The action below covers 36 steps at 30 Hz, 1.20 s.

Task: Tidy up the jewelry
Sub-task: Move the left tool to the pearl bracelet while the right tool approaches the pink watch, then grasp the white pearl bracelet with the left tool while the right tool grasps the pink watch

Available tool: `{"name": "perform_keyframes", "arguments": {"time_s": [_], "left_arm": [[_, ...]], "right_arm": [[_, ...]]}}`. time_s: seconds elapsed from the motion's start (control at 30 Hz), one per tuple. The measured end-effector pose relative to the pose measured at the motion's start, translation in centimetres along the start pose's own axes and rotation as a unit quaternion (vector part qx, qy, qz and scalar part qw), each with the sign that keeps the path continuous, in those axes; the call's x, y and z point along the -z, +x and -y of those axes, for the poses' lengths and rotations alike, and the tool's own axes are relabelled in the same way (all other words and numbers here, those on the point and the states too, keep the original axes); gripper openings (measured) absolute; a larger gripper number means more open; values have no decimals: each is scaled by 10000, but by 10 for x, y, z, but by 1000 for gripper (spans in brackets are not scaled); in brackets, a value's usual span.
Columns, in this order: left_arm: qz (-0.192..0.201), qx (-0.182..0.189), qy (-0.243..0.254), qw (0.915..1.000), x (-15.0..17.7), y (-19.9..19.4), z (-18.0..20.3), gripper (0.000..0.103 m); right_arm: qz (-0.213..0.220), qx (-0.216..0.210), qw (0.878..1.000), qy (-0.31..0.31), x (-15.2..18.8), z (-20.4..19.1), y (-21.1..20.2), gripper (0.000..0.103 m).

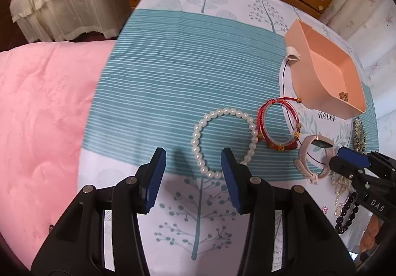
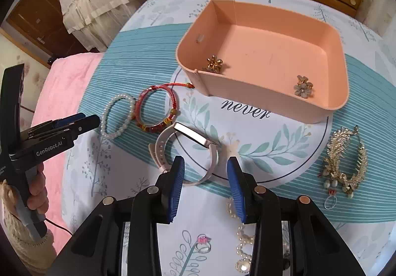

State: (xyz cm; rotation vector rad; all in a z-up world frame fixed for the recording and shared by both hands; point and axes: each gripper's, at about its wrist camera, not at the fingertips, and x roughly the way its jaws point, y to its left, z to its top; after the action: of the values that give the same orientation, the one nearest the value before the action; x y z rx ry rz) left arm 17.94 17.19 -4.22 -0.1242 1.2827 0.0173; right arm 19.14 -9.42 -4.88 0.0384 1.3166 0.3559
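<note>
From the left wrist camera, the left gripper [image 1: 193,159] is hovering over the patterned tablecloth [image 1: 173,73] with its blue pads spread wide and nothing between them. The white pearl bracelet [image 1: 224,140] is lying flat just ahead of the fingertips, its near curve passing behind the tip of the right-hand finger. Just beyond it and to the right, the red woven bracelet [image 1: 278,127] is touching the pearl loop. Farther right, a pale pink watch band [image 1: 313,159] is sitting on the cloth, and the right gripper [image 1: 346,159] is reaching in beside it; from this angle I cannot tell how its pads are standing. The peach tray [image 1: 324,70] is resting well ahead and to the right, holding a small gold flower piece [image 1: 343,96]. A dark bead bracelet [image 1: 346,214] is lying at the far right, low in view.

From the right wrist camera, the right gripper [image 2: 206,164] is hanging wide open and empty, with the watch band [image 2: 188,149] lying directly ahead, its near loop reaching in between the two pads. The red woven bracelet [image 2: 154,109] and pearl bracelet [image 2: 117,116] are lying ahead and to the left, near the left gripper [image 2: 84,121]. The tray [image 2: 259,100] is sitting straight ahead, with two flower ornaments inside. A gold filigree necklace [image 2: 345,159] is lying to the right.
</note>
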Motion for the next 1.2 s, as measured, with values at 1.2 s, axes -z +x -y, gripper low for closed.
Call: {"name": "perform_keyframes", "arguments": {"time_s": [1.2], "left_arm": [[260,-132,194,9994,-10,-6,18,5]], "right_arm": [[12,84,9998,-189,0,-10,5,8]]}}
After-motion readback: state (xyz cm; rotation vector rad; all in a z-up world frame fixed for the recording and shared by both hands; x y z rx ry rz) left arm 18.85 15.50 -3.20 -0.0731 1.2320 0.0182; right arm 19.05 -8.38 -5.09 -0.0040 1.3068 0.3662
